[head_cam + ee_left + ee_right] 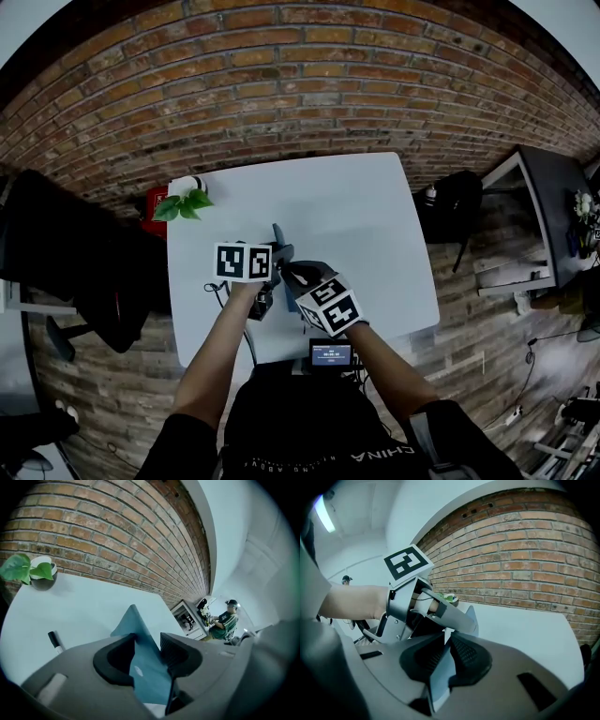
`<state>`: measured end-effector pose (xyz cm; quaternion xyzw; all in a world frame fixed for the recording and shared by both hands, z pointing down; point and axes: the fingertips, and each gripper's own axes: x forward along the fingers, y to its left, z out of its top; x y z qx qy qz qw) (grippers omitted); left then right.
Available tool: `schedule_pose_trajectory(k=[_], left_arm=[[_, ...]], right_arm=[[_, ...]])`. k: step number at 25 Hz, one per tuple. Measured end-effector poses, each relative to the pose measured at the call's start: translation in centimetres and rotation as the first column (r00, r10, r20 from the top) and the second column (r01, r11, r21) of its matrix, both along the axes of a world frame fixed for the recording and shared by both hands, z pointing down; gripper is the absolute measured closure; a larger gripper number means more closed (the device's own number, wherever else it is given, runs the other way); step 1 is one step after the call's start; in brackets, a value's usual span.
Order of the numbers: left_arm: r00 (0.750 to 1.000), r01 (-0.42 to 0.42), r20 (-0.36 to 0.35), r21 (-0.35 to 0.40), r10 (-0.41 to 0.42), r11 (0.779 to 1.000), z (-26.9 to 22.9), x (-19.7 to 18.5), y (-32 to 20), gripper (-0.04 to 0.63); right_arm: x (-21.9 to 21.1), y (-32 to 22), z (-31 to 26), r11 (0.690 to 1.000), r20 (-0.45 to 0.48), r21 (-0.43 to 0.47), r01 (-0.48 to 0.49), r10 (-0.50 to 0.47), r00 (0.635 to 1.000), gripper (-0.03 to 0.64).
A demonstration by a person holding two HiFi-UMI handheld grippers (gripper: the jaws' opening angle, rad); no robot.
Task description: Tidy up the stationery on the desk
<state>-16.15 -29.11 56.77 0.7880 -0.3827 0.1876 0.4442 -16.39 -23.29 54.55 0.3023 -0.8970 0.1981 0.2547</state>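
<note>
A thin blue sheet (277,234) with a pointed corner is held up over the white desk (356,216), near its front middle. My right gripper (292,274) is shut on it; in the right gripper view the sheet (439,673) is pinched edge-on between the pads of my right gripper (446,645). My left gripper (279,253) stands open around the same sheet (137,623): it lies against the left jaw, with a gap to the right pad of my left gripper (149,645). A black marker (55,641) lies on the desk to the left.
A potted green plant (187,199) stands at the desk's far left corner, with something red (155,202) behind it. A small screen device (331,354) sits at the front edge. A black chair (84,272) is at the left, and a brick wall (300,84) lies beyond.
</note>
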Motion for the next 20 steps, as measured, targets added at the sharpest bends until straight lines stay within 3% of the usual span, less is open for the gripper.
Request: schedule_pose_trajectory(k=[7,10,15,20], left_arm=[[0.998,0.045,-0.046,-0.018,-0.046,0.999,0.0,-1.3,0.3,0.462],[0.994,0.091,-0.056,-0.029,-0.092,0.995,0.6,-2.8,0.3,0.518],[0.974,0.156,-0.155,-0.071,-0.166,0.985,0.9,-3.8,0.5,0.534],[0.948,0.147,-0.267,-0.114,-0.172,0.983,0.4,-2.8,1.2,0.545]], right_arm=[[-1.1,0.8,-0.1,0.999,0.036,-0.013,0.035,-0.035,0.999,0.57],[-0.7,1.0,0.4,1.0,0.047,-0.021,0.02,-0.019,0.999,0.581],[0.2,0.5,3.3,0.997,0.003,-0.066,-0.026,0.026,1.0,0.588],[1.2,-0.3,4.6,0.993,-0.003,-0.09,-0.081,0.081,0.997,0.588]])
